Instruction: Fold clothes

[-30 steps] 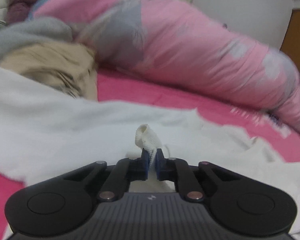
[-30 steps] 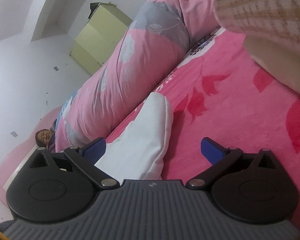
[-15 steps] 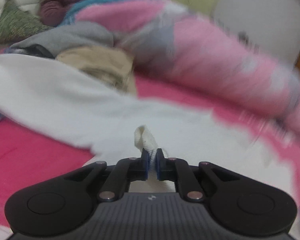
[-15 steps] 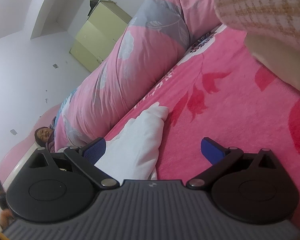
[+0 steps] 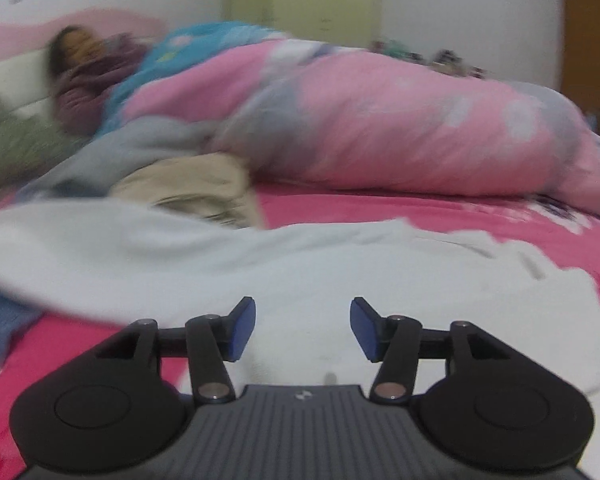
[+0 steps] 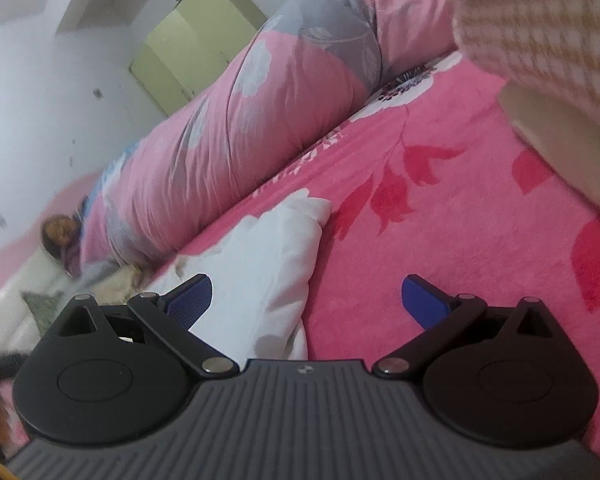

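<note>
Now the left gripper (image 5: 302, 326) hovers over the white garment (image 5: 300, 264), its jaws opening with nothing pinched between them; a second ago they clamped a white fold. Right gripper (image 6: 306, 304) jaws stand wide, the garment's folded end (image 6: 268, 264) between them, untouched. Beyond, on the pink bed (image 6: 440, 220), blur smears a beige garment (image 5: 196, 184) and the pink duvet (image 5: 380, 120).

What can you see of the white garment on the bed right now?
The white garment is plain, soft-looking cloth spread low and rumpled across the pink bedspread, with a wavy far edge. One end narrows to a rounded tip. A beige garment lies at its far edge. Neither gripper pinches it; the left gripper's jaws are opening above it.
</note>
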Demonstrator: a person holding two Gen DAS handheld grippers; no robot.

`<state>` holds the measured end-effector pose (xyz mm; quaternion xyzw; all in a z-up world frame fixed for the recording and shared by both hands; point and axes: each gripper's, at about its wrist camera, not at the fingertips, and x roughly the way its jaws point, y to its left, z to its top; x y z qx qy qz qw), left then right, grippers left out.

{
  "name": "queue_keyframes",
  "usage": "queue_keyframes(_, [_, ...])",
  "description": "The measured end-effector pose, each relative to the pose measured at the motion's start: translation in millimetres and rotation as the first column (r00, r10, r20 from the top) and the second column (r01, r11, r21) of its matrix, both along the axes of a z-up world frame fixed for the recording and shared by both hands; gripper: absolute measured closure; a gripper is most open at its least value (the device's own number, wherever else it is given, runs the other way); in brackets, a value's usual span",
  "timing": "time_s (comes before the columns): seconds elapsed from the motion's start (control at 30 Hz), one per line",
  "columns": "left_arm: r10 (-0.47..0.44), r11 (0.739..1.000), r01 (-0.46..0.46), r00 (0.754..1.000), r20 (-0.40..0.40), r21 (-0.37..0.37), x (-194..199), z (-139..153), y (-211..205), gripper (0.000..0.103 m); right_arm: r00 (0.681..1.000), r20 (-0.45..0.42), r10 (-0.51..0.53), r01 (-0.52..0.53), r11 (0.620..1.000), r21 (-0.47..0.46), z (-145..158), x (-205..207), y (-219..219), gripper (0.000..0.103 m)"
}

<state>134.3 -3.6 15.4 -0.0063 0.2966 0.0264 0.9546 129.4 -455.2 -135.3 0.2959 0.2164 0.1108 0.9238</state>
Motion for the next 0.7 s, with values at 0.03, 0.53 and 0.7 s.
queue_keyframes(0.03, [-0.053,0.999,0.053,0.998,-0.016,0.007,10,2,-12,0.046,1.0,0.007,0.009,-0.009,1.0,-0.02,3,-5,3,0.001])
queue_keyframes(0.53, [-0.55,0.812,0.579,0.801,-0.237,0.074,157,-43,-294,0.026,0.968,-0.049,0.245,-0.239,0.848,-0.472,23,-29,57,0.009])
queue_keyframes(0.7, [-0.529,0.753,0.619,0.771,-0.354,0.223,165,-70,-349,0.048,0.974,-0.114,0.195,-0.224,0.894,-0.387,17,-21,42,0.035])
